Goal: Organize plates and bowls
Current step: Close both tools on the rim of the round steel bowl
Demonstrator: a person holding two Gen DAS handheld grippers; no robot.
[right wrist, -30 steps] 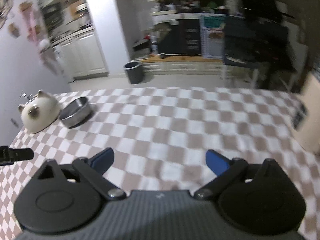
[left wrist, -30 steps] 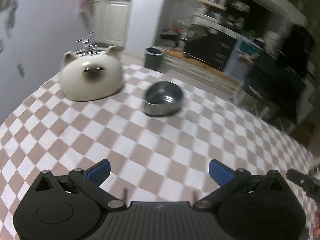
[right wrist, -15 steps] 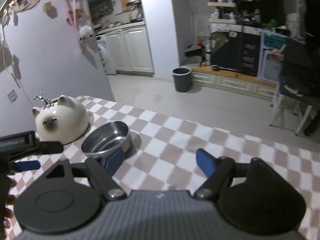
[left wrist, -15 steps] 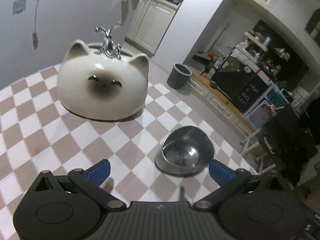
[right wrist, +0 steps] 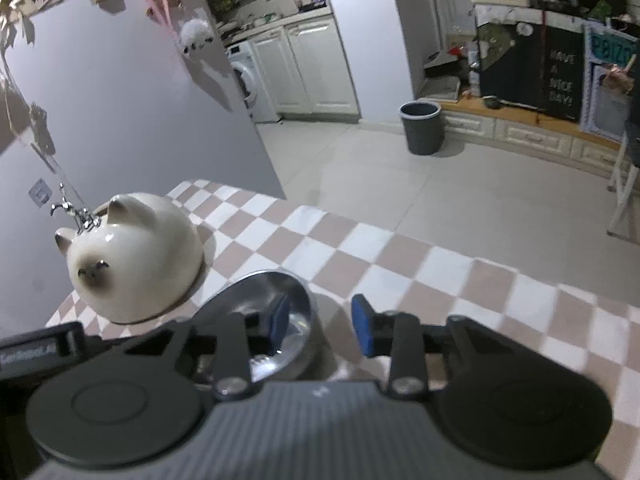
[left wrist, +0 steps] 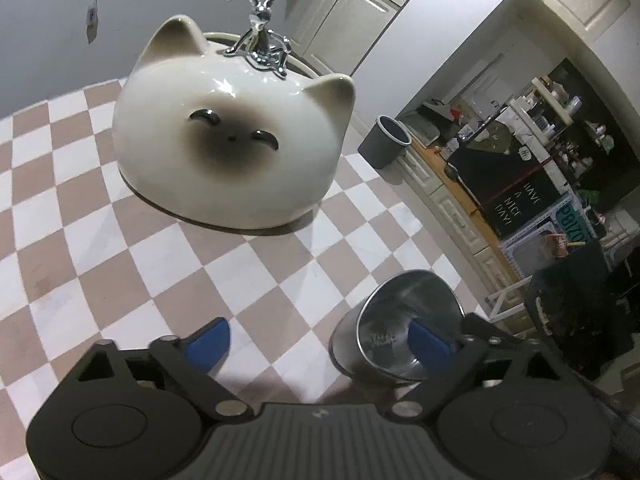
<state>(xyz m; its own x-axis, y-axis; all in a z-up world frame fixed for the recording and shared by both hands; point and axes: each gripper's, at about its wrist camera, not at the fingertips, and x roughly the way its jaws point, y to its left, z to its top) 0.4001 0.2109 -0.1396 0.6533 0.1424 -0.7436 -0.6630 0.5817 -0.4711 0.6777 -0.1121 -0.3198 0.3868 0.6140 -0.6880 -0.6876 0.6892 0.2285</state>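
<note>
the steel bowl sits low and right of centre in the left wrist view, on the checkered surface, tilted so its rim faces up and to the left. in the right wrist view the same steel bowl lies at lower centre-left. the right gripper has its jaws partly open around the bowl's near wall, one blue pad inside the bowl and the other outside; whether either pad touches the metal i cannot tell. the left gripper is wide open and holds nothing, its right pad in front of the bowl's mouth. the cat-faced ceramic dome fills the upper left, near the bowl, with a chrome fitting rising behind it. a grey bin stands on the floor at upper centre-right.
</note>
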